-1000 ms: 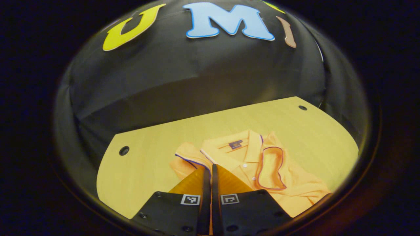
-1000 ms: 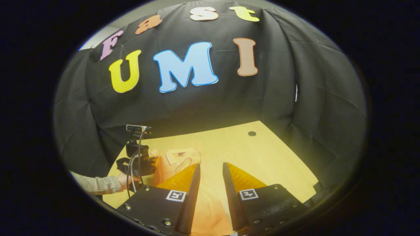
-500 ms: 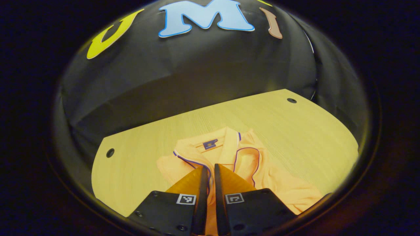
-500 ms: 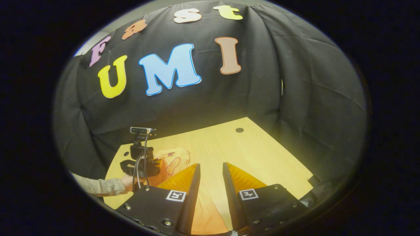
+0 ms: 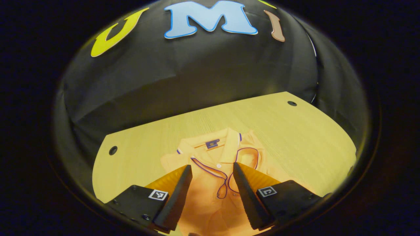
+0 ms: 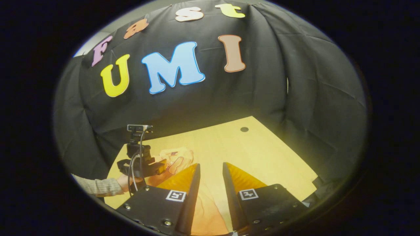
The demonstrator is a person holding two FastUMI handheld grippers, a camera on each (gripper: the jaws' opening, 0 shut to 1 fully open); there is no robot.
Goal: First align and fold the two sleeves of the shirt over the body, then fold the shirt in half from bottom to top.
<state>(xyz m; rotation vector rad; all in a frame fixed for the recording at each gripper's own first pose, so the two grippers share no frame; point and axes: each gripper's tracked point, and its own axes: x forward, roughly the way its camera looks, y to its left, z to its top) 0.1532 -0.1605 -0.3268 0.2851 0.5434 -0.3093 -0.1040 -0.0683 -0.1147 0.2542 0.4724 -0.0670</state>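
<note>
Left gripper [image 5: 210, 170] released shirt [image 5: 213, 157]; label [image 5: 212, 143] unreadable.

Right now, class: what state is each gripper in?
Left gripper: open, holding nothing, over the orange polo shirt.
Right gripper: open, holding nothing.

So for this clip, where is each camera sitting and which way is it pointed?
Left gripper view: rides the left gripper, low over the shirt, facing its collar; own open fingers below.
Right gripper view: rides the right gripper, facing across the table; own open fingers, left gripper and holding hand.
Shared: shirt, table.
</note>
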